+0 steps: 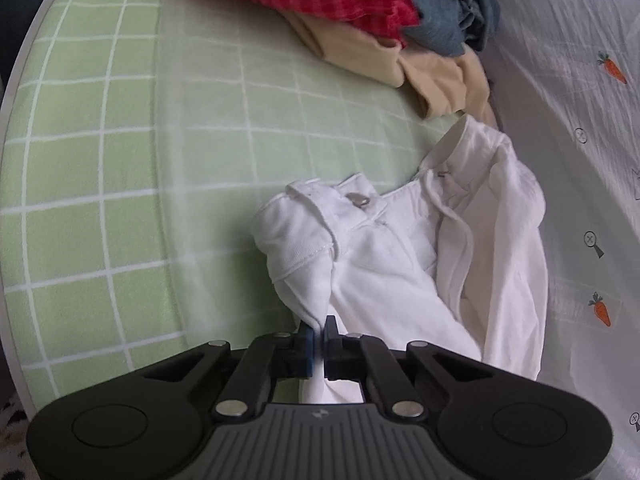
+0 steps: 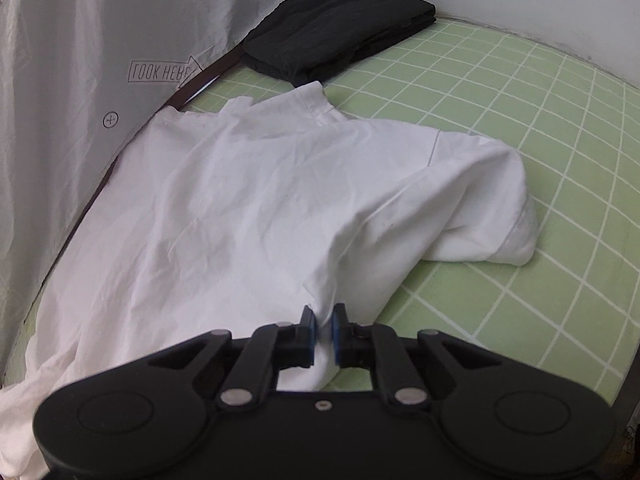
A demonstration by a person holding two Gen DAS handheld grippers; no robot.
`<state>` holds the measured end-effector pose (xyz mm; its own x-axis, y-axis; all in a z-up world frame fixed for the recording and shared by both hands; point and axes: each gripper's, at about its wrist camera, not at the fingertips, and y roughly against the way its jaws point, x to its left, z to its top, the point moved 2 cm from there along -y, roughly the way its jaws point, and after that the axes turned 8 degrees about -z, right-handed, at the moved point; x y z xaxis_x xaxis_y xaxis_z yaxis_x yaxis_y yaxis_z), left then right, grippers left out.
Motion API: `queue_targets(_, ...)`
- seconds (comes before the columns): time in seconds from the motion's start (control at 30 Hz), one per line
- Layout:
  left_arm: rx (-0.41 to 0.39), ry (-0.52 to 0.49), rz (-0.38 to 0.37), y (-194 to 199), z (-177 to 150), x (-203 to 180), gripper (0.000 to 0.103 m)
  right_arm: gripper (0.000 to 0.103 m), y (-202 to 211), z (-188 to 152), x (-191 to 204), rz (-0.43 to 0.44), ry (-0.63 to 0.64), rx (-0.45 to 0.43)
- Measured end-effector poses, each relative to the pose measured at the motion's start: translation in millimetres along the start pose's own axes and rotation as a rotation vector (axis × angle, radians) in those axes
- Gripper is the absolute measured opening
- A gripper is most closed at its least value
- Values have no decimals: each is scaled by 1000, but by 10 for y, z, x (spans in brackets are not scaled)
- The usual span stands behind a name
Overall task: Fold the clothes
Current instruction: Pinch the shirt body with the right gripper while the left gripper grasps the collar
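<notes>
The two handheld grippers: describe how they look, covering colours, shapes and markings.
Both match in build. The left gripper has a wide black body with two round caps, angled black linkage arms joined by silver rivets, and blue pads on black fingertips. A grey ribbed panel with a small logo sits at its centre. The right gripper is the same, but its centre is plain black with one small screw. No cables, hands or sleeves show.

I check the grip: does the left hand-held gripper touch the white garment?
Touching. The left wrist view shows the left hand-held gripper shut on a fold of the white garment.
</notes>
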<state>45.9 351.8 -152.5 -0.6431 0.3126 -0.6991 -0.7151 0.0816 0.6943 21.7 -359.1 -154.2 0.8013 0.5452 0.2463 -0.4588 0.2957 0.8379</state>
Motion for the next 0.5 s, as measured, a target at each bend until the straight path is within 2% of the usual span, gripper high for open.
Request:
queue_targets(0.1, -68, -49, -51, 109, 228, -230, 3, 9, 66, 103, 44, 39, -9, -32)
queue_targets(0.2, -133, -118, -112, 341, 512, -497, 3, 8, 285, 180, 203, 92, 61, -79)
queue_targets(0.3, -182, -188, -123, 548, 685, -620, 3, 8, 544, 139, 318, 151, 137, -92)
queue_targets(0.37, -202, -225, -68, 576, 710, -550, 3, 7, 620, 31, 356, 154, 214, -77)
queue_targets(0.4, -193, -233, -17, 527, 706, -459, 4, 7, 615, -44, 354, 145, 251, -59)
queue_targets(0.5, -127, -271, 160, 351, 617, -155, 11, 8, 390, -288, 198, 83, 248, 72)
